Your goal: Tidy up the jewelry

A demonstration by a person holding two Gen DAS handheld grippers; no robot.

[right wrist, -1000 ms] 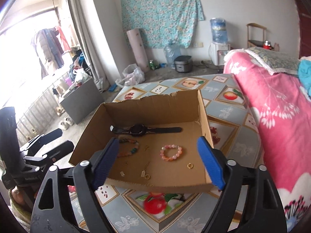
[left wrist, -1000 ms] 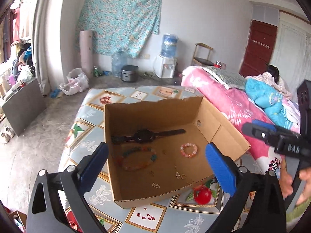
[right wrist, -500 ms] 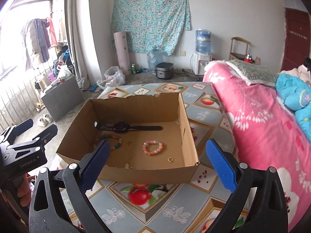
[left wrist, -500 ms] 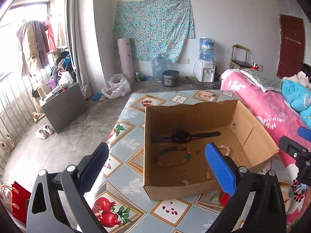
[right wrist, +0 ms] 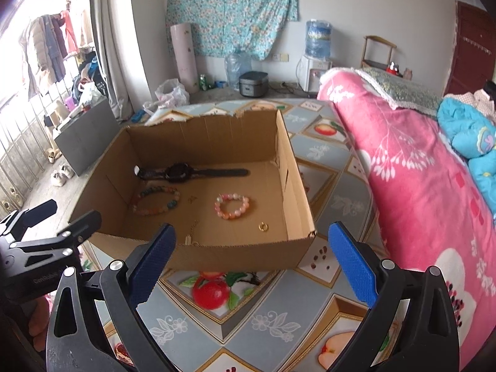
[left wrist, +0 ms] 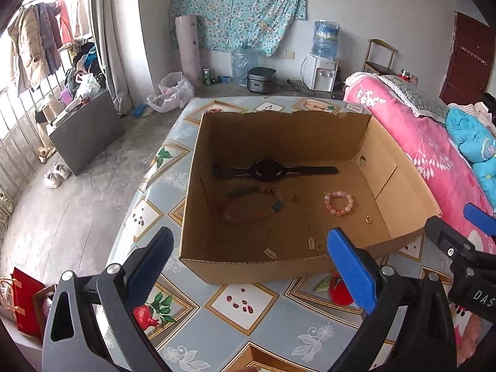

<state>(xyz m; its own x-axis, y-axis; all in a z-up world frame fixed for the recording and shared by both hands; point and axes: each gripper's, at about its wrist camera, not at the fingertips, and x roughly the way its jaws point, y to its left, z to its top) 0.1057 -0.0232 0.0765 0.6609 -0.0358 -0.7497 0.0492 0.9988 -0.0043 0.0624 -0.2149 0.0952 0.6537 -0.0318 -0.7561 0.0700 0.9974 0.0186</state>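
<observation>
An open-topped brown cardboard box (left wrist: 400, 186) sits on a surface covered by a grey-blue fruit-patterned cloth (left wrist: 241, 334), with a bed under a pink floral quilt (right wrist: 412, 167) along the cloth's right edge.

Contents of the box, all lying flat on its floor:
- A black wristwatch with its strap laid out straight (left wrist: 269, 170) lies parallel to the far wall and near it.
- A multicoloured bead bracelet in green, orange and pink (left wrist: 252, 204) lies just nearer than the watch, toward the left wall.
- A pink-and-white bead bracelet (left wrist: 338, 203) lies right of centre, apart from the other bracelet.
- A small gold ring (left wrist: 368, 220) lies near the right wall.
- Several small gold pieces (left wrist: 311, 243), too small to identify, are scattered by the near wall.

The left gripper (left wrist: 248, 263), black-framed with blue pads, hangs over the near left corner of the box. Its fingers are spread wide and hold nothing; the near wall shows between them.

The right gripper (right wrist: 251, 262), of the same build, hangs before the near right corner. Its jaws have just been opening and now stand at full spread, with nothing gripped; only the near wall and cloth show between them.

Neither gripper touches the box or any jewelry.
</observation>
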